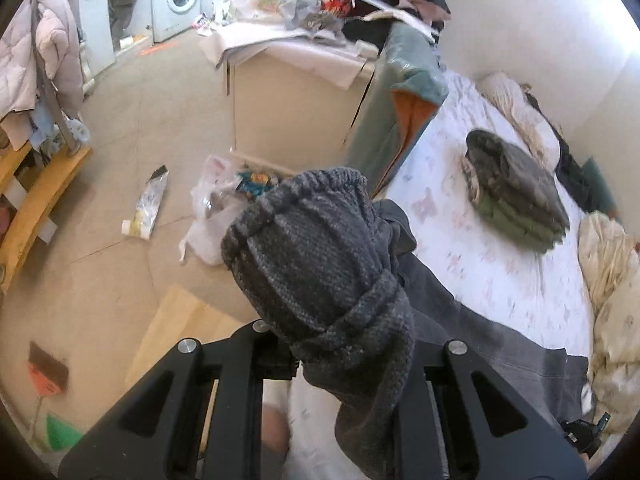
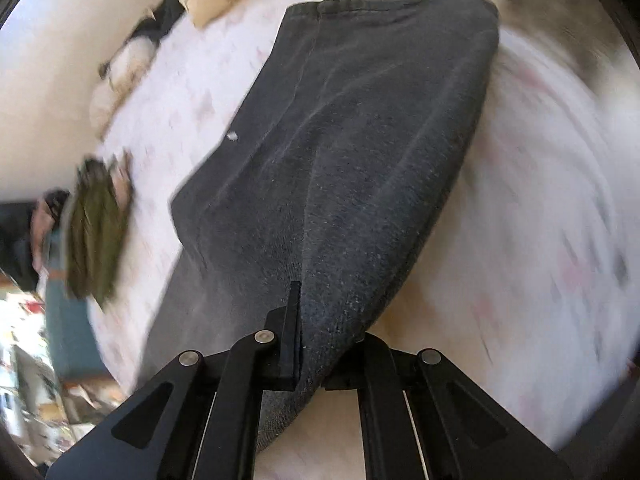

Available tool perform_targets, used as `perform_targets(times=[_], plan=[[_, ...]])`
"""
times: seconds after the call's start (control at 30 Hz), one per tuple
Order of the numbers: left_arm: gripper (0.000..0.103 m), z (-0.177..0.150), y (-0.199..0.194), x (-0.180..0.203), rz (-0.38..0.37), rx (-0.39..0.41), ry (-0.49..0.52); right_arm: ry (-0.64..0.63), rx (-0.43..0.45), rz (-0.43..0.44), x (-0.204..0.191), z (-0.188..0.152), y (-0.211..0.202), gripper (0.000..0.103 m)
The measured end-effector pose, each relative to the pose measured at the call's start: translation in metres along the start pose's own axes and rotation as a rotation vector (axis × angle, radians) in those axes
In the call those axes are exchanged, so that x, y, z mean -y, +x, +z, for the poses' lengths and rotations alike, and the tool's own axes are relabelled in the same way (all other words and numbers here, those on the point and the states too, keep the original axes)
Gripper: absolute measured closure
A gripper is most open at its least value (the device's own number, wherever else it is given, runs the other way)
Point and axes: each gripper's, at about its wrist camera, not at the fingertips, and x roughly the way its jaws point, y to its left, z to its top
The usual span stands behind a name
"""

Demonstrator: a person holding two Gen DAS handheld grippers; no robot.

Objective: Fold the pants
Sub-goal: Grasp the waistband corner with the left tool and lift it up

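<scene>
The dark grey pants (image 2: 340, 152) lie stretched across the white patterned bed sheet (image 2: 520, 200). My right gripper (image 2: 316, 344) is shut on one edge of the pants; cloth covers its right finger. In the left wrist view my left gripper (image 1: 340, 344) is shut on the ribbed knit waistband (image 1: 316, 260), which bunches over the fingers and hides them. The rest of the pants (image 1: 500, 340) trails down to the bed sheet (image 1: 480, 248).
A folded olive garment (image 1: 516, 192) (image 2: 96, 236) lies on the bed. Cream bedding (image 1: 612, 280) is piled at the bed's right side. Beside the bed are a cluttered cabinet (image 1: 296, 112), a plastic bag (image 1: 212, 216) and litter on the floor.
</scene>
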Motion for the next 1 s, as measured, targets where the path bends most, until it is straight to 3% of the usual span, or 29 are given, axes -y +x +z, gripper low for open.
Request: perform_targets(times=[0.07, 0.2, 0.27, 0.33, 0.4, 0.5, 0.53, 0.57, 0.67, 0.77, 0.87, 1.0], plan=[[0.089, -0.007, 0.006, -0.013, 0.008, -0.022, -0.004, -0.006, -0.019, -0.062, 0.012, -0.022, 0.003, 0.096], [0.089, -0.013, 0.017, -0.029, -0.022, -0.073, -0.069, 0.071, -0.044, -0.190, 0.043, -0.030, 0.018, 0.066], [0.089, -0.013, 0.014, -0.030, -0.048, -0.066, -0.080, 0.052, 0.005, -0.257, 0.041, -0.023, 0.003, 0.061], [0.089, -0.014, 0.012, -0.027, -0.065, -0.056, -0.082, 0.006, 0.099, -0.386, 0.035, -0.021, -0.024, 0.056], [0.089, -0.015, 0.010, -0.024, -0.082, -0.052, -0.083, 0.022, 0.164, -0.411, 0.032, -0.025, -0.048, 0.056], [0.089, -0.017, 0.001, -0.018, -0.112, -0.038, -0.081, -0.001, 0.125, -0.142, -0.008, -0.045, -0.071, 0.055], [0.089, -0.016, -0.001, -0.017, -0.121, -0.031, -0.084, -0.065, 0.046, 0.011, -0.039, -0.060, -0.066, 0.055], [0.089, -0.015, -0.004, -0.014, -0.131, -0.021, -0.085, -0.117, -0.015, 0.102, -0.062, -0.071, -0.058, 0.055], [0.089, -0.013, -0.001, -0.005, -0.134, -0.023, -0.075, -0.311, -0.188, 0.288, -0.136, -0.121, -0.026, 0.055], [0.089, -0.013, 0.000, 0.007, -0.128, -0.024, -0.033, -0.497, -0.339, 0.400, -0.195, -0.185, 0.009, 0.055], [0.089, -0.014, 0.000, 0.018, -0.125, -0.015, 0.010, -0.674, -0.445, 0.432, -0.240, -0.246, 0.042, 0.059], [0.089, -0.014, 0.003, 0.028, -0.136, -0.022, 0.055, -0.841, -0.568, 0.410, -0.276, -0.314, 0.091, 0.079]])
